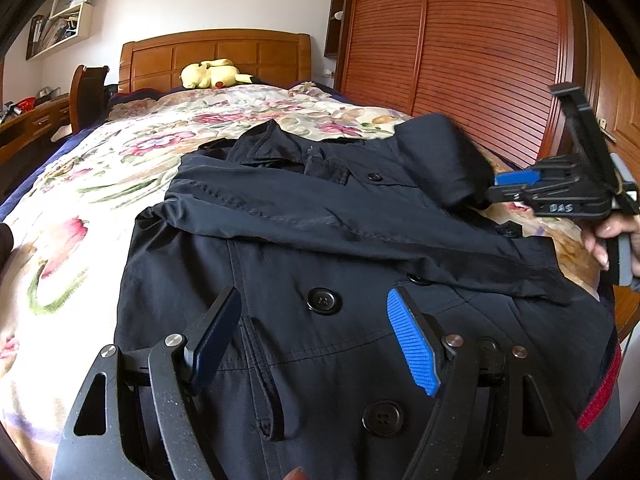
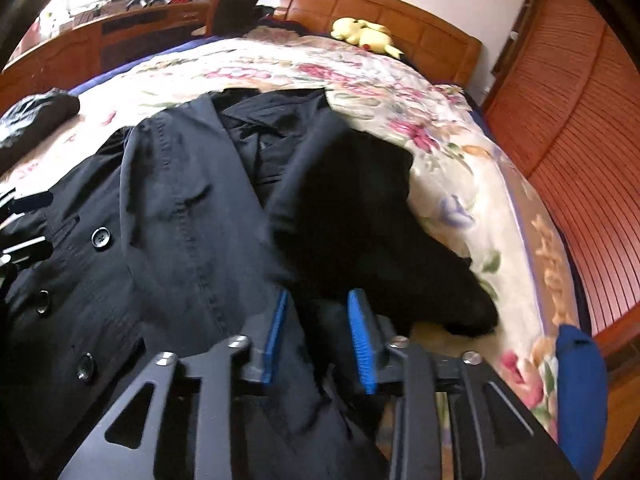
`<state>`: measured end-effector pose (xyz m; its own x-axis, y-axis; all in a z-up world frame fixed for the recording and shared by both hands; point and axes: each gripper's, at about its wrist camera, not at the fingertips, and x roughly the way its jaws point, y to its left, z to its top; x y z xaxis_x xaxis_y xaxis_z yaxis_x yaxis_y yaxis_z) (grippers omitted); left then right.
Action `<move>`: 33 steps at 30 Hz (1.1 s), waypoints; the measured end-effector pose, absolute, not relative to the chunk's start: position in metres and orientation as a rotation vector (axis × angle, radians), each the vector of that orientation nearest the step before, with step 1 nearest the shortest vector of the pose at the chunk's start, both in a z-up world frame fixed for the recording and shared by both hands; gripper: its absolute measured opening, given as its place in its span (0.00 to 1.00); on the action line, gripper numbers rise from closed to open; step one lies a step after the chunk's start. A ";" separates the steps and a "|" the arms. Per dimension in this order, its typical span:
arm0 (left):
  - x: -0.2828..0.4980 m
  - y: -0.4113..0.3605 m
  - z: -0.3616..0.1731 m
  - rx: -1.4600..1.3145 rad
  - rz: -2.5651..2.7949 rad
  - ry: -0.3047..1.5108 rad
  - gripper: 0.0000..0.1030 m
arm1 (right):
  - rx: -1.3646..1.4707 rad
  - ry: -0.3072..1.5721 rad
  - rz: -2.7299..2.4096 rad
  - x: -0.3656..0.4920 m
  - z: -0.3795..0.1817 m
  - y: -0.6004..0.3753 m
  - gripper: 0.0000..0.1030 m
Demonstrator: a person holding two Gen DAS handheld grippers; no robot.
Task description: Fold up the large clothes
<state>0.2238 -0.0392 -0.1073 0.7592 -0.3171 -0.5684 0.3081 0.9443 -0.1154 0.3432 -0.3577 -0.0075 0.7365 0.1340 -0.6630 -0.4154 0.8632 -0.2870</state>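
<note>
A large dark navy coat [image 1: 320, 232] with black buttons lies on the bed [image 1: 100, 184], its left sleeve folded across the chest. My left gripper [image 1: 316, 328] hovers open and empty over the coat's lower front. My right gripper [image 2: 318, 336] is shut on the coat's right sleeve [image 2: 360, 216], which hangs lifted and blurred above the bedspread. It also shows in the left wrist view [image 1: 496, 190] at the coat's right side, pinching the sleeve's cuff [image 1: 444, 160].
The bed has a floral bedspread [image 2: 400, 80] and a wooden headboard [image 1: 216, 56] with a yellow plush toy [image 1: 212, 74]. A wooden wardrobe [image 1: 460, 48] stands along the right. A desk and chair [image 1: 86, 92] stand left. A dark garment [image 2: 32, 120] lies at the bed's left.
</note>
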 end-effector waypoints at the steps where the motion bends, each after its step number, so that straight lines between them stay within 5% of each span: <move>1: 0.224 -0.039 -0.107 -0.015 -0.341 0.623 0.74 | -0.440 0.670 0.303 0.340 -0.002 -0.361 0.42; 10: 0.224 -0.039 -0.107 -0.016 -0.342 0.623 0.74 | -0.361 0.669 0.168 0.359 -0.008 -0.413 0.52; 33: 0.223 -0.040 -0.107 -0.016 -0.342 0.627 0.74 | -0.116 0.888 0.000 0.492 -0.086 -0.461 0.55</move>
<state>0.2234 -0.0399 -0.1074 0.7556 -0.3181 -0.5727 0.3087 0.9439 -0.1170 0.4917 -0.4615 -0.0861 0.6311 -0.0487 -0.7742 -0.0479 0.9937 -0.1016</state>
